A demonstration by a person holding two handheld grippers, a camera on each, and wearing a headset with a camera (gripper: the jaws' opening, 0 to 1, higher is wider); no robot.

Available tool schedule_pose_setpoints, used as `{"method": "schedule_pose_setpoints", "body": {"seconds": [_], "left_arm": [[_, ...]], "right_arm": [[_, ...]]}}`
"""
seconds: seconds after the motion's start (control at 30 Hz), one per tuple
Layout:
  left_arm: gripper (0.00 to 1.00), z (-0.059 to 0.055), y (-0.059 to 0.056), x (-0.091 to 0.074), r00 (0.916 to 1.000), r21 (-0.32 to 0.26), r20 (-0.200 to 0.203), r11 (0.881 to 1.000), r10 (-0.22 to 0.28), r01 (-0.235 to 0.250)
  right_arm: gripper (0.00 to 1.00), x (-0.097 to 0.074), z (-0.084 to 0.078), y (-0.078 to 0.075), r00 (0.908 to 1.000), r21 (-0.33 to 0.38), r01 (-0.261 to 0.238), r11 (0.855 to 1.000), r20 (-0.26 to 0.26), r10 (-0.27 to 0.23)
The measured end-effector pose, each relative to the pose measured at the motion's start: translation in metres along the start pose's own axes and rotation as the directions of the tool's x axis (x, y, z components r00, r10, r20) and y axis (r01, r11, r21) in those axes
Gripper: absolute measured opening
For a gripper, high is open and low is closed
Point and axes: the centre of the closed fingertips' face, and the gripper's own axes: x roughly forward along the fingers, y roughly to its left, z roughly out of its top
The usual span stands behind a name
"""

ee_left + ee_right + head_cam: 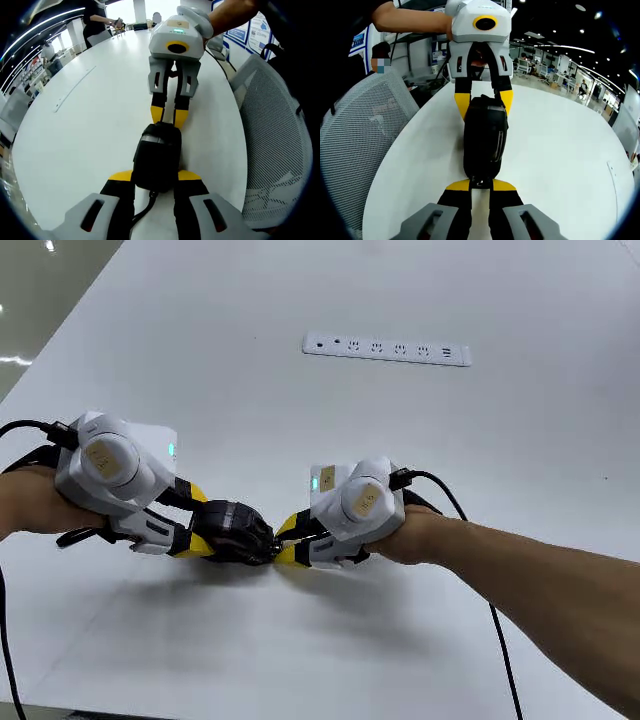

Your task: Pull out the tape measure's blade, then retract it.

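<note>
- Slip risk here: right claw (pixel 480 186) is pinched almost closed on what looks like the blade tip (pixel 480 181), a thin hold that could pop off under pull
- Left claw (pixel 156 176) clamps the black tape measure (pixel 159 156) low over the worktop (pixel 400 420); a loose hold lets the case twist
- Forearms low, claws nose to nose

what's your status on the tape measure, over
Left gripper shut on tape measure case. Right gripper shut at its mouth, blade not out yet. Power strip far up the table, not in the way.
</note>
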Motion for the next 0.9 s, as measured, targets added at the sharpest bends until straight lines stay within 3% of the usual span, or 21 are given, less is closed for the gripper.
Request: {"method": "schedule_pose_setpoints", "body": {"seconds": [0.9], "left_arm": [[0.23,-0.0007,0.0001,0.0002,0.9976,0.008,-0.066,1.000,-0.020,0.021]], "right_arm": [[0.08,-0.0081,-0.0068,0.0013,0.9999,0.003,-0.001,1.000,-0.012,0.001]]}}
